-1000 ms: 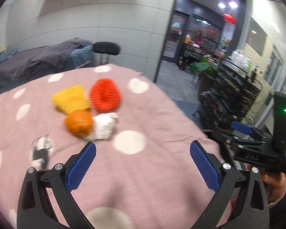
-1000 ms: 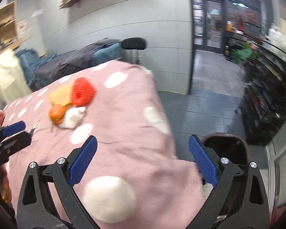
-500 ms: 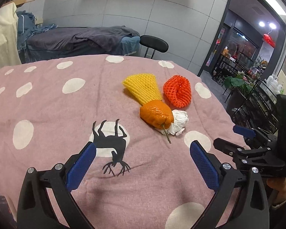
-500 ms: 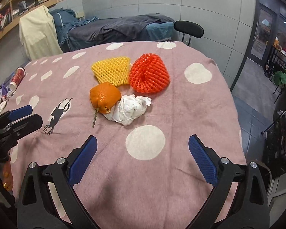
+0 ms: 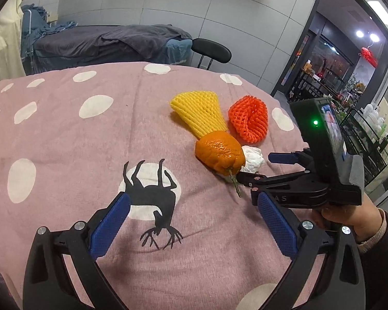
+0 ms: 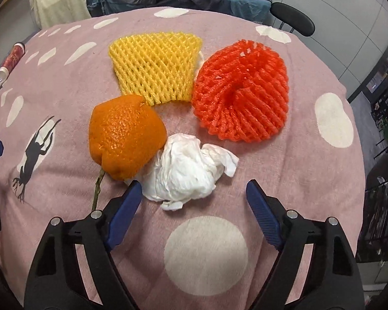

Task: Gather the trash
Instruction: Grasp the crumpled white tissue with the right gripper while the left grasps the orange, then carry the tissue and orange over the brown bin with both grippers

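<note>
A: Pink cloth (image 6: 297, 170) with white spots covered the table, and the right gripper (image 6: 194, 196) had closed in a good deal since half a second before. The crumpled white tissue (image 6: 186, 170) then sat well ahead of it; now it lay just ahead of the spread blue pads, the left pad beside its near edge.

B: Clenched on anything?

A: No. Both claws stood released, wide apart, holding nothing. The left gripper (image 5: 191, 224) hovered over the black deer print (image 5: 152, 196), much where it had been, while the right one had come forward into its view, one finger tip (image 5: 243, 175) close by the orange's stem.

B: Where was the trash?

A: Clustered together. The orange (image 6: 125, 135) touched the tissue on its left; the yellow foam net (image 6: 155, 67) lay behind the orange, and the red foam net (image 6: 241, 90) just beside the yellow one, behind the tissue.

B: Any container?

A: I could tell of none holding anything. A red can (image 6: 11, 59) lay on its side at the cloth's far left.

B: Room to move?

A: Bare cloth lay between the grippers and the pile. The table's right edge dropped off near the red net, and a black chair (image 5: 210, 51) stood beyond the far edge.
</note>
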`<move>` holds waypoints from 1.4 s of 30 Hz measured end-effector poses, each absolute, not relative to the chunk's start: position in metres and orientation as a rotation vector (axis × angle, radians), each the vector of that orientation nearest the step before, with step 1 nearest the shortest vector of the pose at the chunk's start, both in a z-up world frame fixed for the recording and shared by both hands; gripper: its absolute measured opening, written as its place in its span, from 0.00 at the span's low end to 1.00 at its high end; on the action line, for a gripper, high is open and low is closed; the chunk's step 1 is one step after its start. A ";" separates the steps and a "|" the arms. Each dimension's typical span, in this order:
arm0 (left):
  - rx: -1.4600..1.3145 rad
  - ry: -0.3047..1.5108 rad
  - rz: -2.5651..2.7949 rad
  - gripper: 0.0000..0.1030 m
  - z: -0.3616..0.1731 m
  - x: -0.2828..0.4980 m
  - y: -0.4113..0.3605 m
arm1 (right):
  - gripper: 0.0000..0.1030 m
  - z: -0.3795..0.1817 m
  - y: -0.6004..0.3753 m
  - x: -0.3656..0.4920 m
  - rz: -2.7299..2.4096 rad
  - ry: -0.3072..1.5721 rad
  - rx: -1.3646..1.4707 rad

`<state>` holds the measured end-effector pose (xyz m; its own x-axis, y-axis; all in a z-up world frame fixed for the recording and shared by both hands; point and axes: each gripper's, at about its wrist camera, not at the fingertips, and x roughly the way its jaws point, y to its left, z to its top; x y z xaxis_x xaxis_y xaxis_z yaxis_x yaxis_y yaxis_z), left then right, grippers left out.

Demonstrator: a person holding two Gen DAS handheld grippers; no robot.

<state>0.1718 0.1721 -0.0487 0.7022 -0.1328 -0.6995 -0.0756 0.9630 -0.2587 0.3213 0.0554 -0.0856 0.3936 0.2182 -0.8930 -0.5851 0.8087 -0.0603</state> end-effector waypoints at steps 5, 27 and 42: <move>-0.258 0.809 -0.044 0.94 -0.051 0.181 0.168 | 0.27 -0.088 0.060 0.321 0.582 1.078 -0.390; -0.053 1.036 -0.135 0.78 -0.093 0.287 0.078 | 0.25 -0.021 -0.080 0.239 0.379 0.905 -0.141; -0.157 0.963 -0.152 0.34 -0.074 0.252 0.093 | 0.25 -0.030 -0.121 0.215 0.332 0.853 -0.020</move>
<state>0.2520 0.0930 -0.0738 0.5623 -0.1980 -0.8029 0.0588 0.9780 -0.1999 0.2150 -0.1214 -0.0298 0.6093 0.2799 -0.7419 -0.2954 0.9484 0.1151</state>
